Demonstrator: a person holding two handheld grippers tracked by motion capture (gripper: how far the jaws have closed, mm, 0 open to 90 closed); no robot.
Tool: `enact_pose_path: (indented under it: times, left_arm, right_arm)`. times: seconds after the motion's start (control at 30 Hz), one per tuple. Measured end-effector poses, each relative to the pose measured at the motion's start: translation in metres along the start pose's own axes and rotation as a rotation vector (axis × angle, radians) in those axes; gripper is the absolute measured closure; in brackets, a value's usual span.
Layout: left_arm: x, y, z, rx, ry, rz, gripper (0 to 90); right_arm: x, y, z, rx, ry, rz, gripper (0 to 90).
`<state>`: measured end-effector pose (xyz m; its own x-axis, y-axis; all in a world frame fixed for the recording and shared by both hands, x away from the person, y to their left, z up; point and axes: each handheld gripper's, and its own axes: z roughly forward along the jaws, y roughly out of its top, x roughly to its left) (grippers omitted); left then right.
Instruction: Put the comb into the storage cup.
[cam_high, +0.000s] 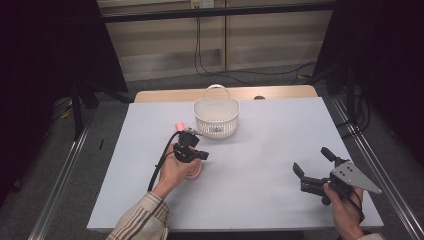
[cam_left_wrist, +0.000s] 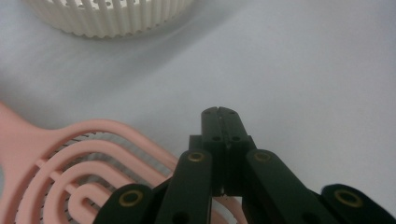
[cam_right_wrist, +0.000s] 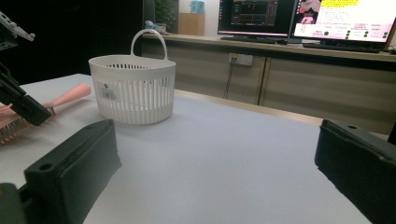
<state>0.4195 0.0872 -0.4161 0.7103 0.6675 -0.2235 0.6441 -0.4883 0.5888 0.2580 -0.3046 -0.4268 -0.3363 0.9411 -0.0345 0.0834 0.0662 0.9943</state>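
Note:
A pink hairbrush (cam_high: 196, 172) lies on the pale table, its head under the person's left hand and its handle tip toward the far left. My left gripper (cam_high: 197, 150) hovers right over it. In the left gripper view its jaws (cam_left_wrist: 222, 114) are pressed together with nothing seen between them, and the brush head (cam_left_wrist: 70, 158) sits just below and left of them. A white slotted basket (cam_high: 216, 117) with a handle stands behind. My right gripper (cam_high: 312, 160) is held open at the front right, jaws wide apart (cam_right_wrist: 215, 135), facing the basket (cam_right_wrist: 133, 88) and the brush (cam_right_wrist: 70, 95).
The pale table surface (cam_high: 270, 135) stretches between the two grippers. Its wooden far edge (cam_high: 280, 92) shows behind the basket (cam_left_wrist: 112, 18). Metal rails (cam_high: 65, 175) run along both sides. Monitors (cam_right_wrist: 303, 18) stand on a bench beyond the table.

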Motion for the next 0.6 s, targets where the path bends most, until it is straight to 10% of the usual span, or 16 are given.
enact_pose_path:
  times: [0.6]
  left_arm:
    - [0.0012, -0.0029, -0.0026, 0.012, -0.011, -0.001, 90.0]
  right_arm:
    - [-0.0005, 0.0003, -0.0008, -0.004, 0.0, 0.005, 0.0]
